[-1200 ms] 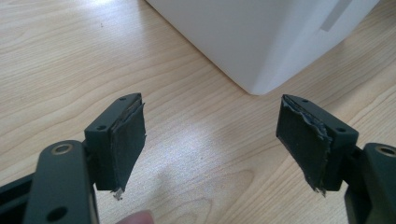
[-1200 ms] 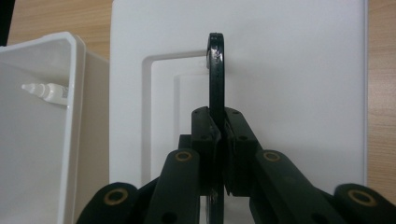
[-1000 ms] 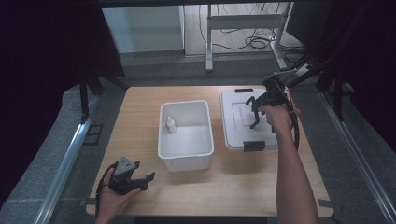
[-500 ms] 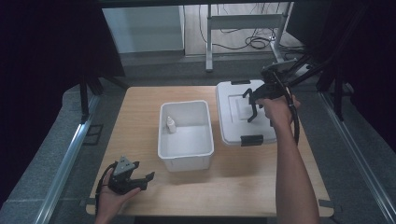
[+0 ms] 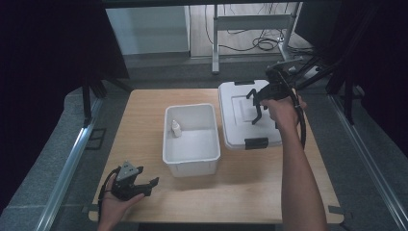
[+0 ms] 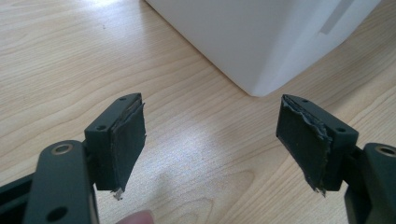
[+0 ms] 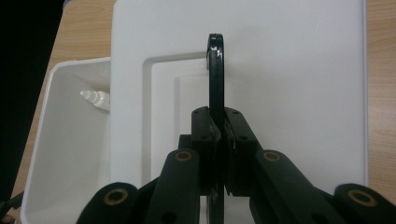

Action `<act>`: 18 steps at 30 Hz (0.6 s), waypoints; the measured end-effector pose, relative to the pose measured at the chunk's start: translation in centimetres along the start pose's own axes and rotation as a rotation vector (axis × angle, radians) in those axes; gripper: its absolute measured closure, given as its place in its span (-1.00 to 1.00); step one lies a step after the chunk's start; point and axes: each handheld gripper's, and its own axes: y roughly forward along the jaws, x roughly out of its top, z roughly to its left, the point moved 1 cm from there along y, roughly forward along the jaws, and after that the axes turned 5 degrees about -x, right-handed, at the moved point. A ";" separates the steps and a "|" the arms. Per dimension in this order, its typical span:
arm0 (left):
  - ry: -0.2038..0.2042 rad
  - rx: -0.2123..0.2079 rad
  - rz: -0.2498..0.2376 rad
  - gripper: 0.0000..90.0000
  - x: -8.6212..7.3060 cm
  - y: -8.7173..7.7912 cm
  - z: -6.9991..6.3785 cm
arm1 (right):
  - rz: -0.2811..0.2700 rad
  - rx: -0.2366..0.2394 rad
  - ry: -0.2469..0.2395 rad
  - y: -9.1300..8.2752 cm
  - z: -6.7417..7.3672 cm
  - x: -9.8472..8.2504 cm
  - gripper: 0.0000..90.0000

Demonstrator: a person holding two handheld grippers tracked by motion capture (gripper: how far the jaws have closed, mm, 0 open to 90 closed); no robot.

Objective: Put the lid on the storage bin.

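Right gripper view: lid handle (image 7: pixel 215 74) between hand-held gripper (image 7: pixel 219 140) pads.

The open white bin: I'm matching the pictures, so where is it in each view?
High view: open white bin, centre.
Left gripper view: its corner, top.
Right gripper view: left edge, beside the white lid.
Shared landmark: the wooden table.

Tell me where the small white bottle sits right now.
In the high view the small white bottle stands inside the open white bin, against its left wall near the far corner, left of the white lid.
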 end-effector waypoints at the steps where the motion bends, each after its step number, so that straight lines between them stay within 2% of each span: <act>1: -0.001 -0.001 -0.001 -0.46 0.0 0.0 0.0 | -0.001 0.001 -0.003 0.0 0.1 0.0 0.89; 18: -0.001 -0.001 -0.002 -0.46 0.0 -0.1 0.0 | -0.002 0.027 -0.021 0.2 2.2 0.1 0.89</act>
